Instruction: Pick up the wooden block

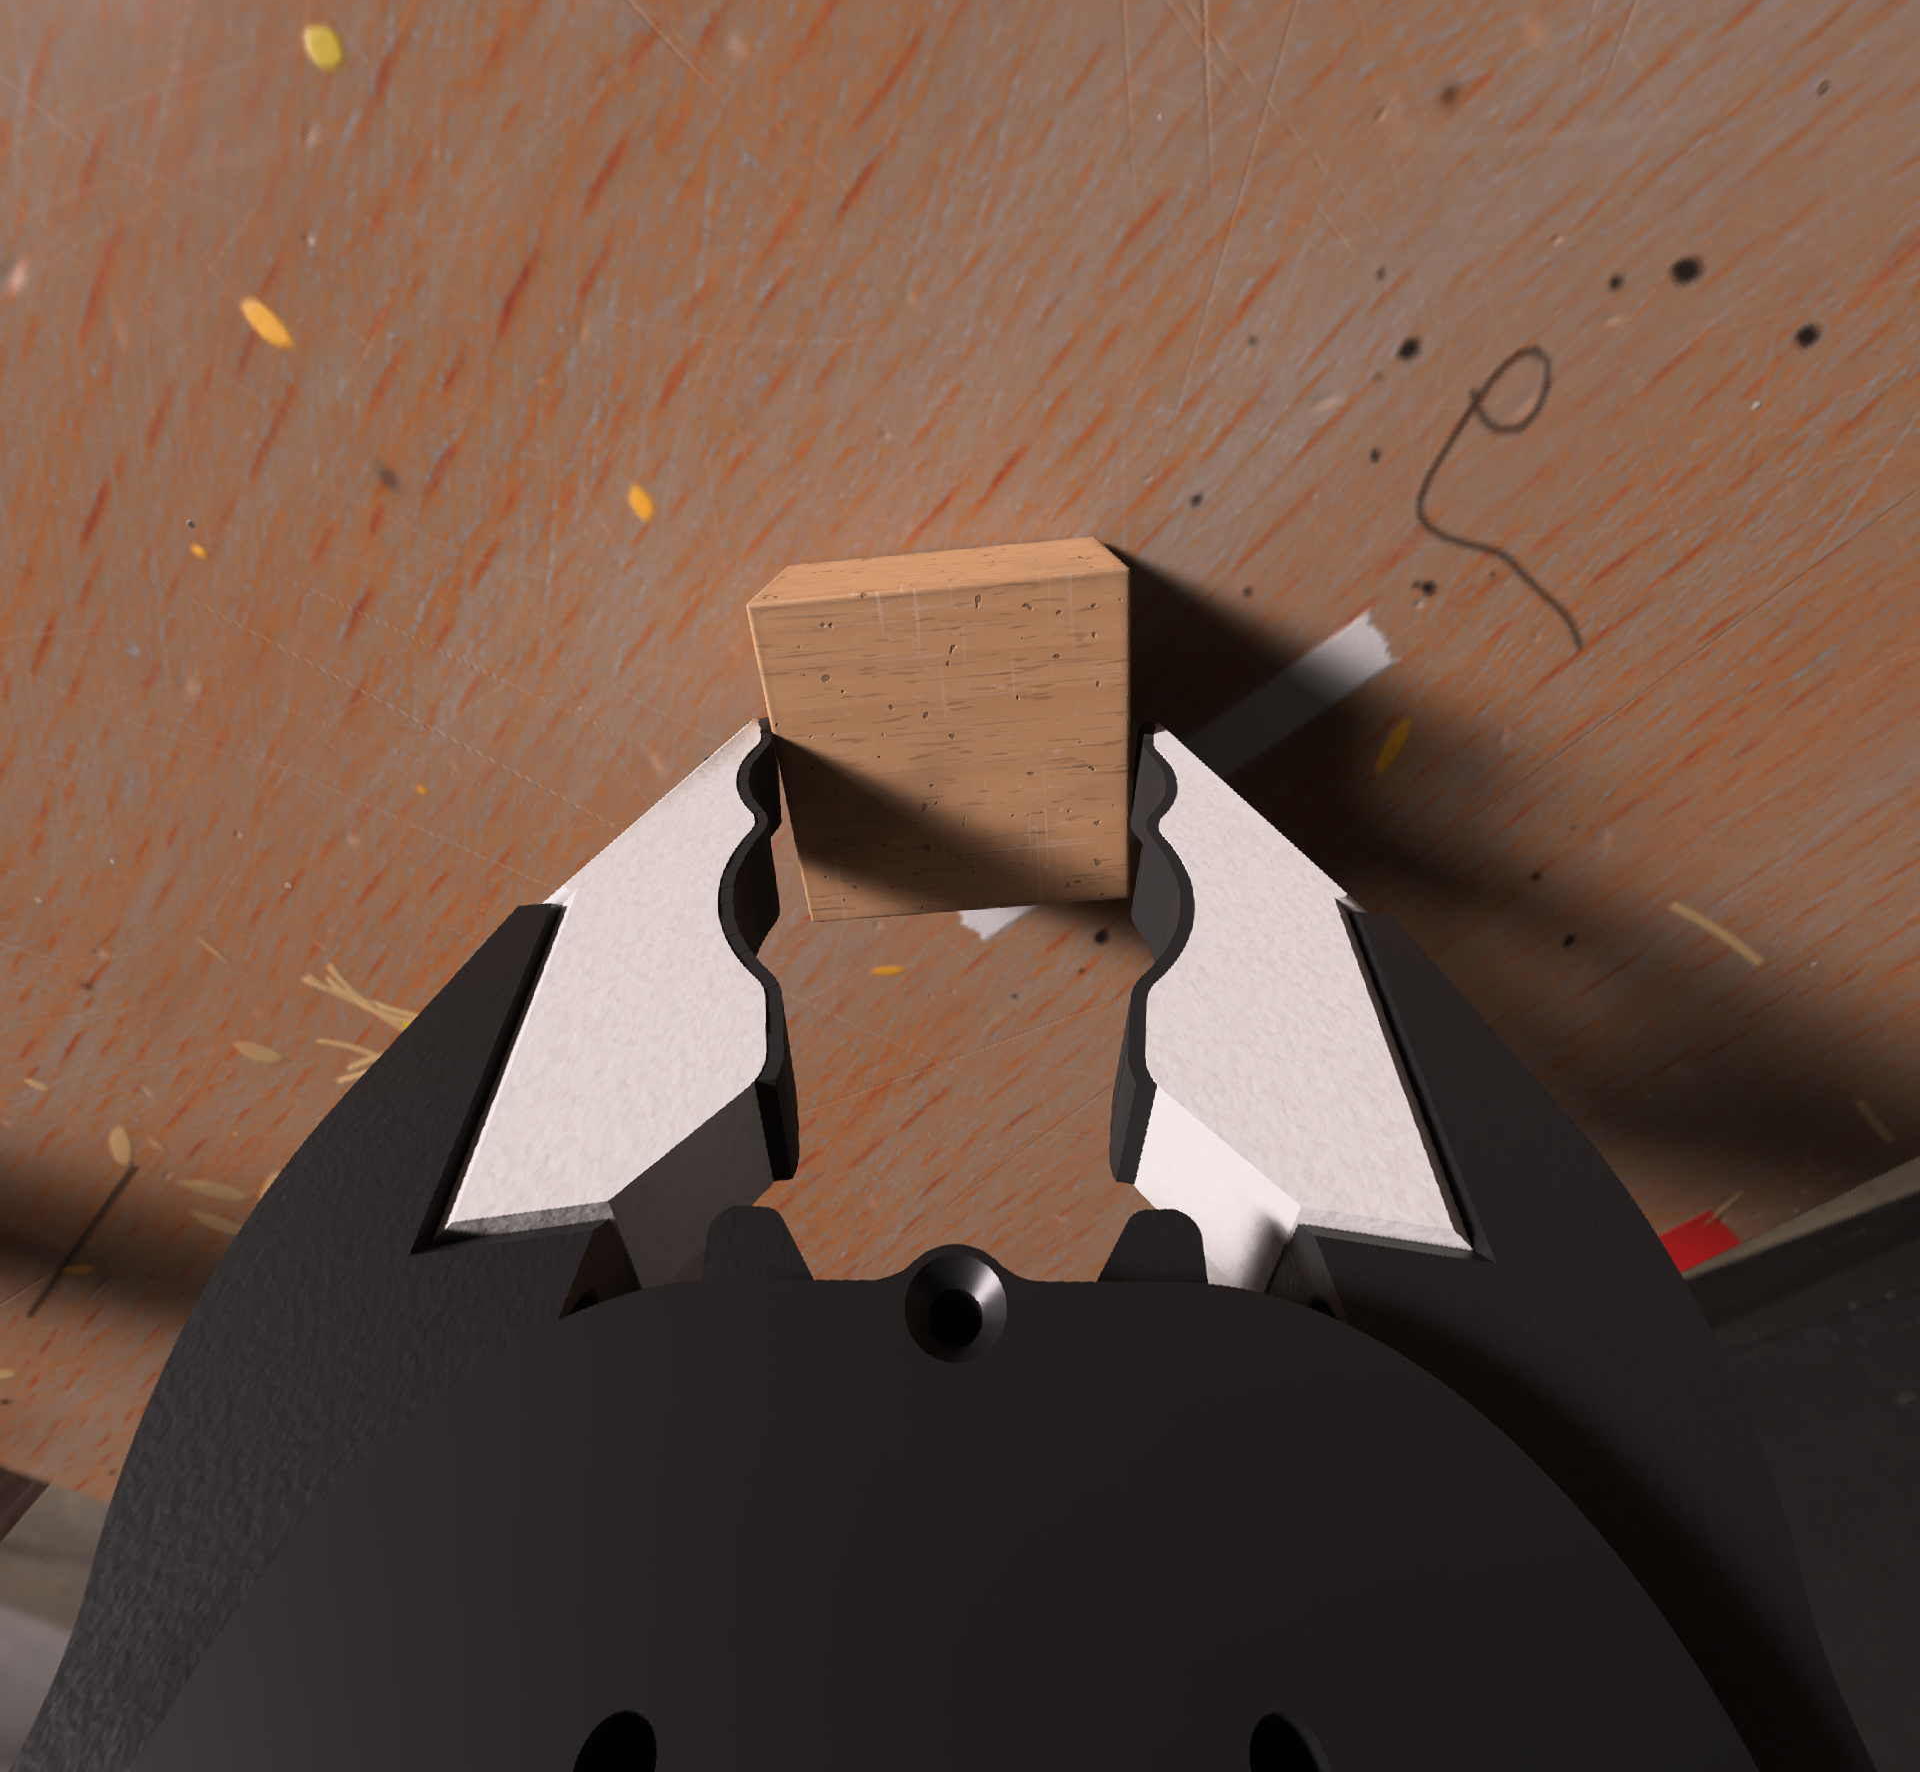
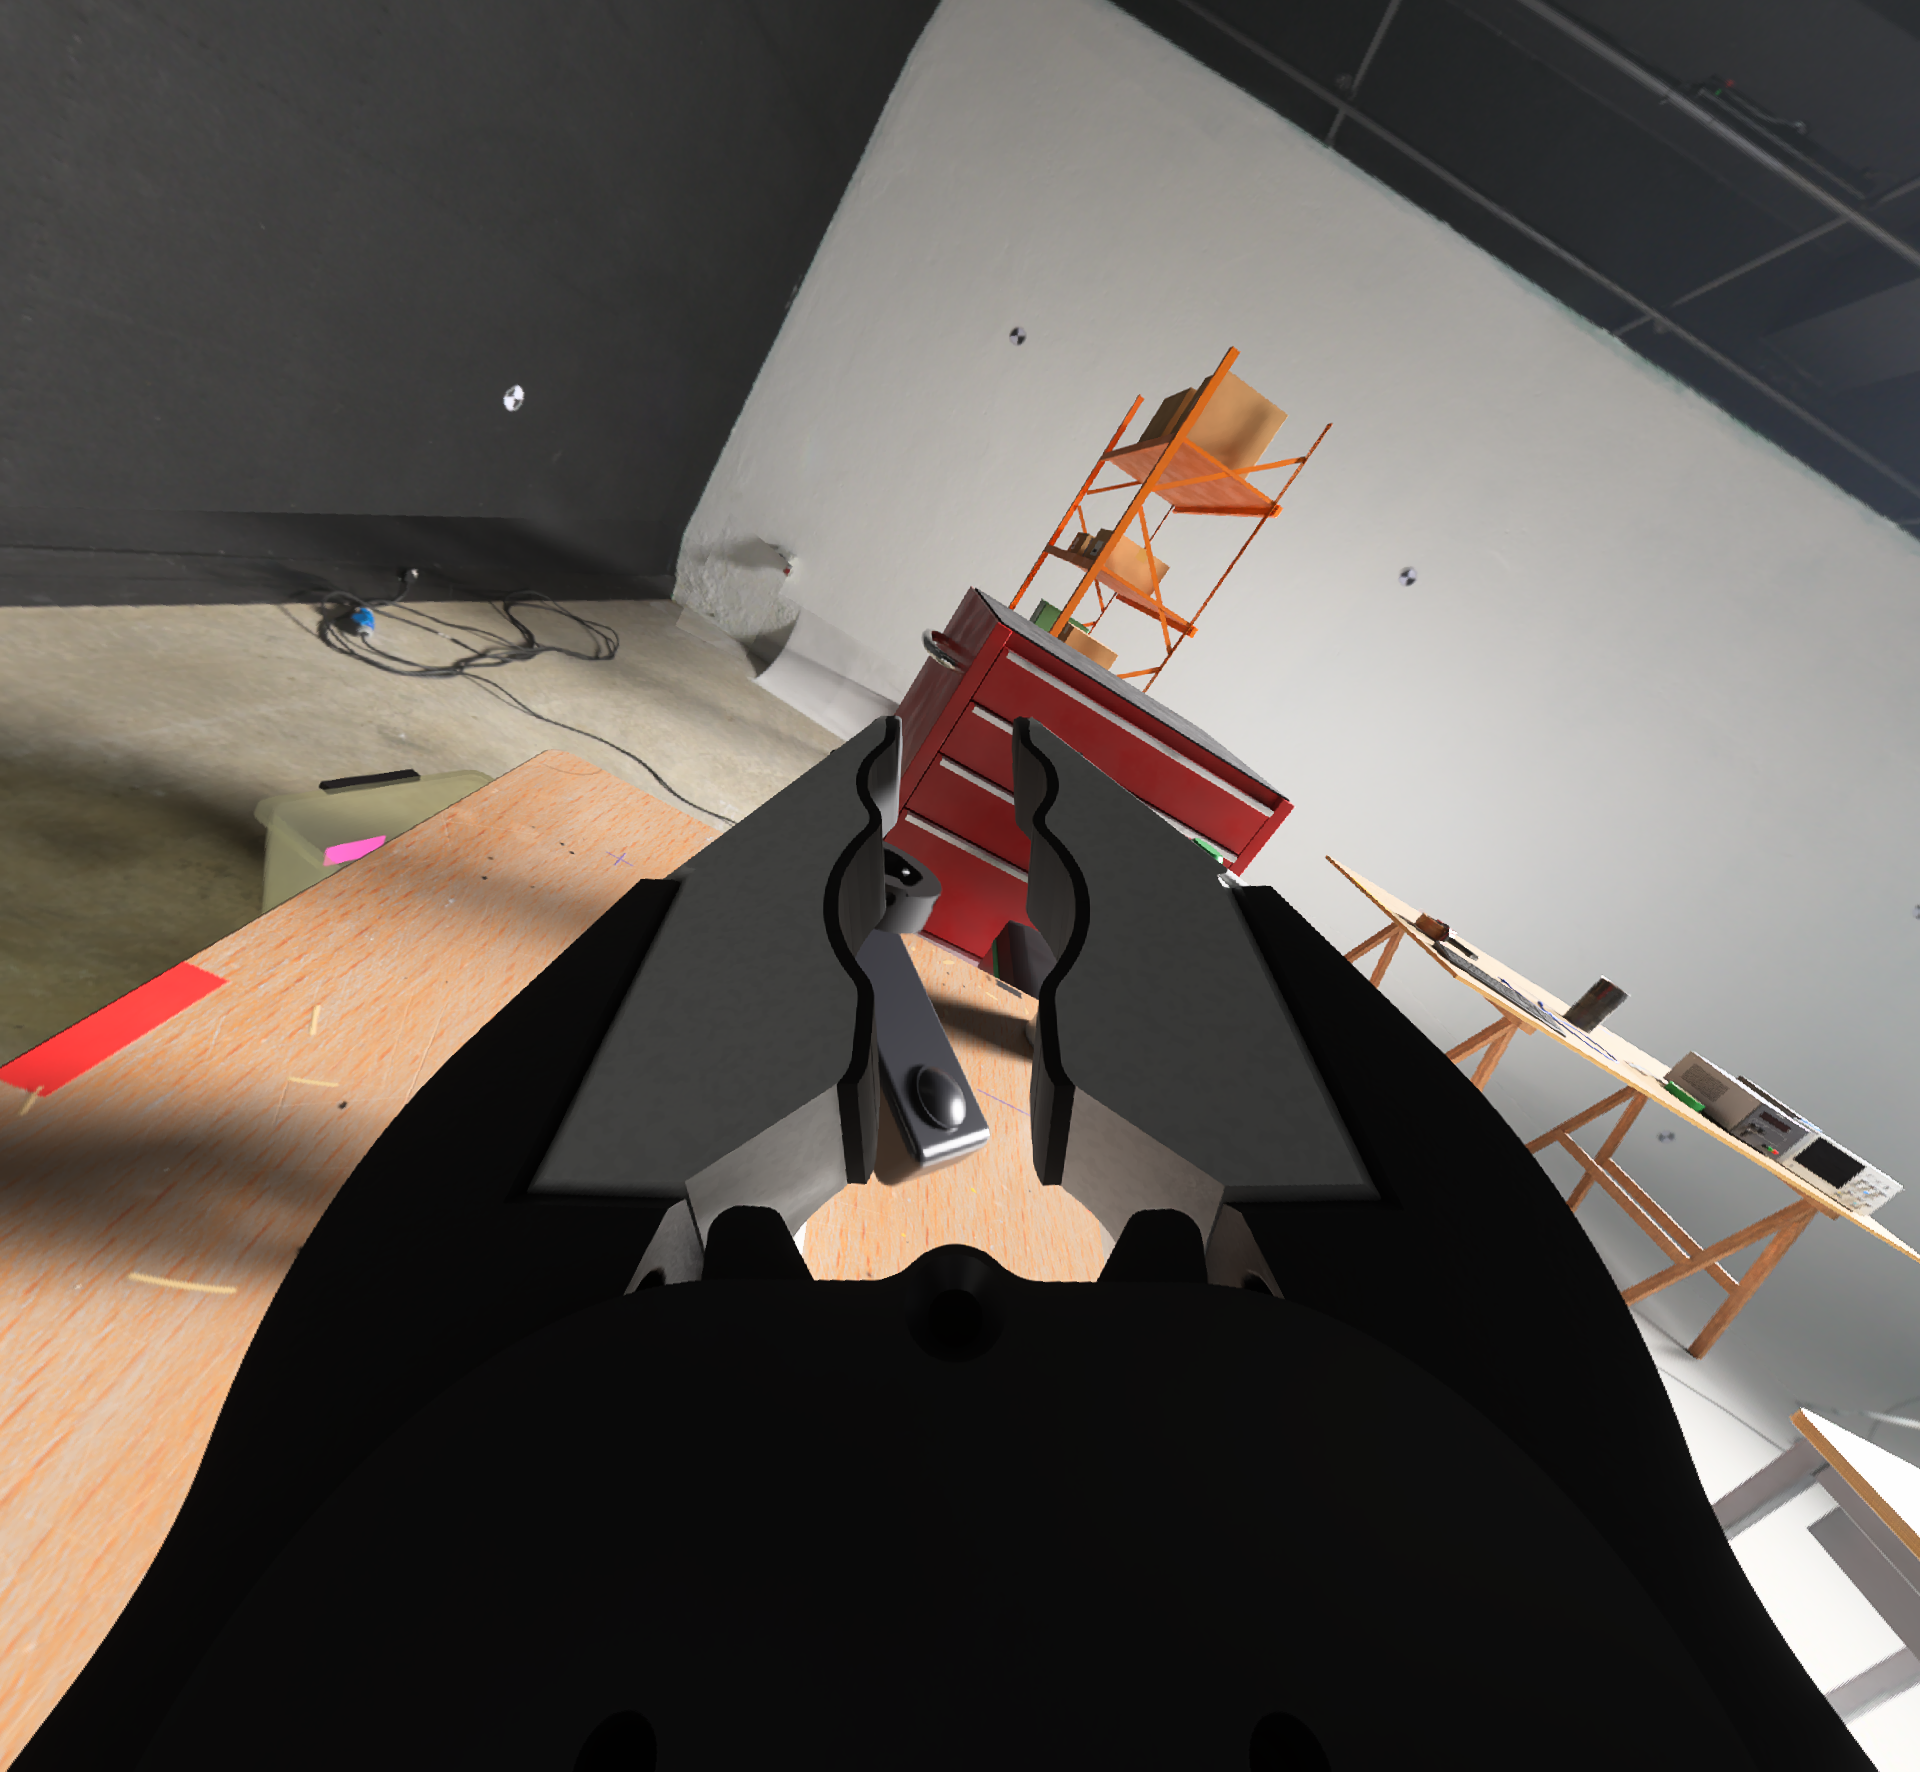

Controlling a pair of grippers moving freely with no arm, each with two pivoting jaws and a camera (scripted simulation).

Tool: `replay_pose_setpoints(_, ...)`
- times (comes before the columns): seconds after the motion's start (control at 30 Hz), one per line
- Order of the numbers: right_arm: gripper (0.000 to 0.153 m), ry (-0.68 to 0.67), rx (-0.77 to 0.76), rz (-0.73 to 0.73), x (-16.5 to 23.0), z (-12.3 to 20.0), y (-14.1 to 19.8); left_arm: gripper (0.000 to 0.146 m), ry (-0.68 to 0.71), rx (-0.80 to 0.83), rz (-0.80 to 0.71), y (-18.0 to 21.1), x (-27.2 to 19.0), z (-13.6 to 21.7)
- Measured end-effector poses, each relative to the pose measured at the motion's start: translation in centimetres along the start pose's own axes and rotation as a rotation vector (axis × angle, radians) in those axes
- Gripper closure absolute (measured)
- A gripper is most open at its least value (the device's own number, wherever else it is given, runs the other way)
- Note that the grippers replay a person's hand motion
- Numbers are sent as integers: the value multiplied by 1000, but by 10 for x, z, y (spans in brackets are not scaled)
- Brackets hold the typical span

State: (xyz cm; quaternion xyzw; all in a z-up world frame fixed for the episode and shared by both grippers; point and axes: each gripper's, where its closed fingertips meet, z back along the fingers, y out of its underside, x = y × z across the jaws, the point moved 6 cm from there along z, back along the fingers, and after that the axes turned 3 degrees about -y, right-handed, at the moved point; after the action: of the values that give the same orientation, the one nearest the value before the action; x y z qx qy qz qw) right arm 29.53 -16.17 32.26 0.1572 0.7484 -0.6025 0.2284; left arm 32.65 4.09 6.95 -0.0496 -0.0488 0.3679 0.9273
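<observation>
Right, the left gripper has its fingers clamped on the wooden block, one on each side, over the scratched surface with no edge nearby. The right gripper points off past the far edge, fingers parted, gripping nothing.

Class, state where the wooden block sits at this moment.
In the left wrist view the wooden block sits centre frame on the scratched tabletop, between the left gripper's fingertips, with a strip of white tape just to its right.
</observation>
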Motion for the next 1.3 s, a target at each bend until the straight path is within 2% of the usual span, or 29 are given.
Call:
replay_pose_setpoints(0.2, 132, 27, 6, -5, -4, 2, 1, 78, 17, -183, 67, 3, 1, 6)
replay_pose_setpoints(0.33, 131, 71, 18, -24, -9, 3, 3, 78, 21, -391, 131, -2, 4, 28)
replay_pose_setpoints(0.5, 132, 155, 20, -85, -16, 2, 5, 78, -62, -759, 199, -14, 11, 70)
replay_pose_setpoints(0.7, 132, 234, -5, -197, -18, -6, 9, 78, -196, -1293, 283, -26, 24, 133)
replay_pose_setpoints(0.87, 132, 245, -77, -362, -19, -16, 19, 78, -334, -1599, 231, -39, 31, 177)
replay_pose_setpoints(1.1, 132, 235, -218, -588, -23, -18, 30, 78, -674, -1826, 86, -51, 17, 219)
replay_pose_setpoints(1.3, 132, 218, -255, -692, -24, -21, 39, 78, -760, -1901, -16, -58, 5, 223)
